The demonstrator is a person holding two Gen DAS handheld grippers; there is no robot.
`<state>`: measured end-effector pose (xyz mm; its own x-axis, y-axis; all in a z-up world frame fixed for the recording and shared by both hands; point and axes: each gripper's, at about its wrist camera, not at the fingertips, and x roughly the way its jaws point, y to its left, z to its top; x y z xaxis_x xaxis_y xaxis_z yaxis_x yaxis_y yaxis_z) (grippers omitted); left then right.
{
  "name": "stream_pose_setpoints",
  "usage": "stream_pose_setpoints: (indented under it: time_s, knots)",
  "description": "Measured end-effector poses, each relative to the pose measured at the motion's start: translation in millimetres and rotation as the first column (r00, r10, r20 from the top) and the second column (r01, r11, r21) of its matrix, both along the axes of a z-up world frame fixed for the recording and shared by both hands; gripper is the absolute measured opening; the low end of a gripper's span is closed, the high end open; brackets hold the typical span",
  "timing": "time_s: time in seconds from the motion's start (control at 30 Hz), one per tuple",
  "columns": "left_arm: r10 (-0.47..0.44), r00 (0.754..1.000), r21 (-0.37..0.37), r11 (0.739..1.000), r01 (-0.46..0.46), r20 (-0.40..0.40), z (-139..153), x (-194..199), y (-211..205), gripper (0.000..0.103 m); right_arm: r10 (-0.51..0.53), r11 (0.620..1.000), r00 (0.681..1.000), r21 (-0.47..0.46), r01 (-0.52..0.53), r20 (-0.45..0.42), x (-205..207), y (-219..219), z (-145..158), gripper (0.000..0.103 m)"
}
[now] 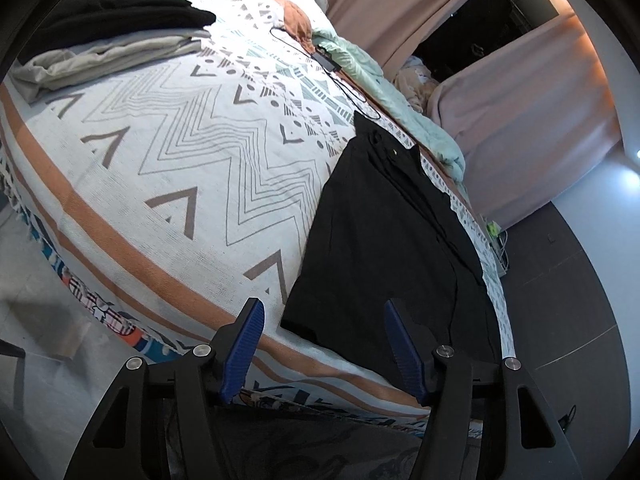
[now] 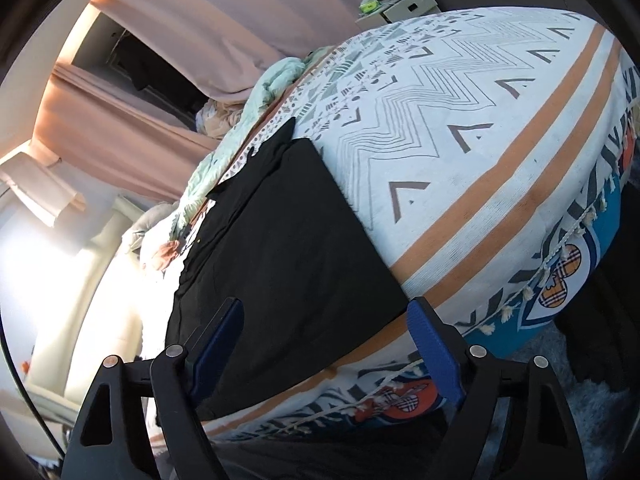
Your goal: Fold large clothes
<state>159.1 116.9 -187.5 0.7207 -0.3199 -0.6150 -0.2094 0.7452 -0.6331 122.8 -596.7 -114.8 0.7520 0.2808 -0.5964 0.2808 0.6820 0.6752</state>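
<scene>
Black garment (image 1: 384, 240) flat on bed (image 1: 160, 140), long axis running away from both grippers – near hem just ahead; left gripper (image 1: 324, 344) at hem's left corner, right gripper (image 2: 328, 344) at other corner, both jaws apart, nothing gripped

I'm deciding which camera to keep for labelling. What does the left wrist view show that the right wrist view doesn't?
Only the left wrist view: a stack of folded clothes, black on grey, at the far end of the bed, and a black cable.
Only the right wrist view: the bedspread's tasselled edge and a bright wall at the left.
Both: the black garment spread flat on the patterned bedspread, pink curtains, and open jaws near its closest hem.
</scene>
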Motion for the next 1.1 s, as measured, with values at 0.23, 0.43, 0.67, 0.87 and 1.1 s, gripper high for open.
stream_pose_setpoints:
  time_s: [0.23, 0.43, 0.67, 0.87, 1.1]
  knots:
    - [-0.013, 0.999, -0.045, 0.999, 0.011, -0.047, -22.9, 22.9, 2.6, 0.052, -0.006, 1.000, 1.000, 0.010, 0.006, -0.026, 19.8, -6.5, -15.6, 0.083]
    - [-0.035, 0.998, -0.104, 0.994, 0.029, -0.058, -34.6, 39.4, 0.8, 0.051, -0.019, 1.000, 0.998, 0.021, 0.020, -0.054, 35.5, -13.6, -33.5, 0.083]
    - [-0.046, 0.998, -0.212, 0.977, 0.034, -0.053, -43.2, 39.5, 0.2, 0.051, -0.004, 0.995, 1.000, 0.099, 0.006, -0.025, 34.6, -20.1, -45.4, 0.083]
    - [-0.070, 0.997, -0.341, 0.938, 0.061, -0.016, -49.0, 28.3, -1.5, 0.051, 0.081, 0.967, 0.995, 0.238, -0.093, 0.057, 21.1, -12.5, -59.7, 0.082]
    - [-0.051, 0.998, -0.373, 0.926, 0.064, 0.044, -42.2, 23.8, 0.6, 0.051, 0.118, 0.935, 0.971, 0.306, -0.179, 0.208, 21.8, 7.0, -50.3, 0.082]
